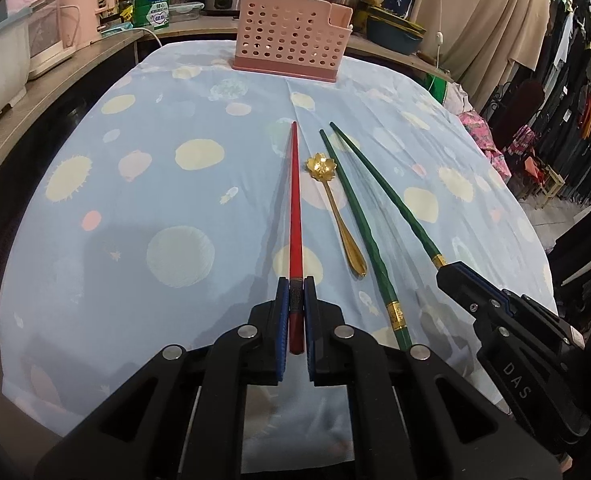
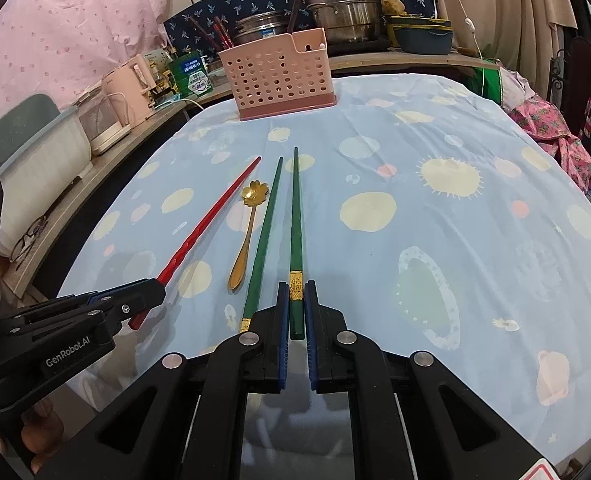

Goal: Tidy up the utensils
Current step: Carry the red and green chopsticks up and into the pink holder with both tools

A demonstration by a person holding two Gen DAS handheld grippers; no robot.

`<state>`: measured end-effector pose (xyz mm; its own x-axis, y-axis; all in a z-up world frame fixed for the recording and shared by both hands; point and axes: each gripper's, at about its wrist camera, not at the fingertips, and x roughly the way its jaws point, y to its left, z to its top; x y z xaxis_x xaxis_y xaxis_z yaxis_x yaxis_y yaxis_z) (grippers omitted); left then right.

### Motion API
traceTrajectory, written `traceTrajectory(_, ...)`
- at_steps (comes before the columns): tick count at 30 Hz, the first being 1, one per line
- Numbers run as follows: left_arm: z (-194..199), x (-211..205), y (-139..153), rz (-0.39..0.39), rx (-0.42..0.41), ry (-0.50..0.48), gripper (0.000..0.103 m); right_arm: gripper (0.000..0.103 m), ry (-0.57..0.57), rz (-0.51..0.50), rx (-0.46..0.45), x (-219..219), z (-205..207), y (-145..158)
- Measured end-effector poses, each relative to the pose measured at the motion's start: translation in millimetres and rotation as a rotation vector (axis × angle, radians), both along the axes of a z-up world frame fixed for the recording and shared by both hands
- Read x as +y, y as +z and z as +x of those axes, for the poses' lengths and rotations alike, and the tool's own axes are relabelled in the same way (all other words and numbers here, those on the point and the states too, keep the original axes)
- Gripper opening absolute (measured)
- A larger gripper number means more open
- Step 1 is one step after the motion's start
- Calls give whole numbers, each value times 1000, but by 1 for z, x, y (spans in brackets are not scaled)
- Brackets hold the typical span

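My left gripper (image 1: 296, 286) is shut on the thick end of a red chopstick (image 1: 295, 200), whose tip points toward the far pink perforated utensil holder (image 1: 289, 42). My right gripper (image 2: 296, 292) is shut on a green chopstick (image 2: 295, 220) just behind its gold band. A second green chopstick (image 2: 263, 236) lies loose on the cloth to its left. Between that one and the red chopstick (image 2: 211, 216) lies a gold spoon (image 2: 249, 232) with a flower-shaped bowl. The left gripper (image 2: 157, 286) shows at the left in the right wrist view.
The table wears a light blue cloth (image 1: 135, 200) with planet prints. Behind the holder (image 2: 281, 74) a counter carries steel pots (image 2: 341, 4), a green box (image 2: 191, 74), a pink kettle (image 2: 129, 84) and a white appliance (image 2: 43, 148). Glasses (image 2: 27, 238) lie on the left ledge.
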<state>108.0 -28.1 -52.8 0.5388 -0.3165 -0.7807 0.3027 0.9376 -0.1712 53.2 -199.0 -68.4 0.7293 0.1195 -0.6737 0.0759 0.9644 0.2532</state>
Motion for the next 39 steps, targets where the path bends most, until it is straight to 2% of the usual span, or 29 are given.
traceTrajectory(12,15,11,51,-35,-105,29,7,8,-50,58,-101,-31,2,45)
traceTrajectory(26,54,17,126,-59,-304,83,7,8,-120,81,-270,-76,28,113)
traceTrajectory(39,102,9,161,-92,-377,105,7,8,-109,121,-350,-88,76,147)
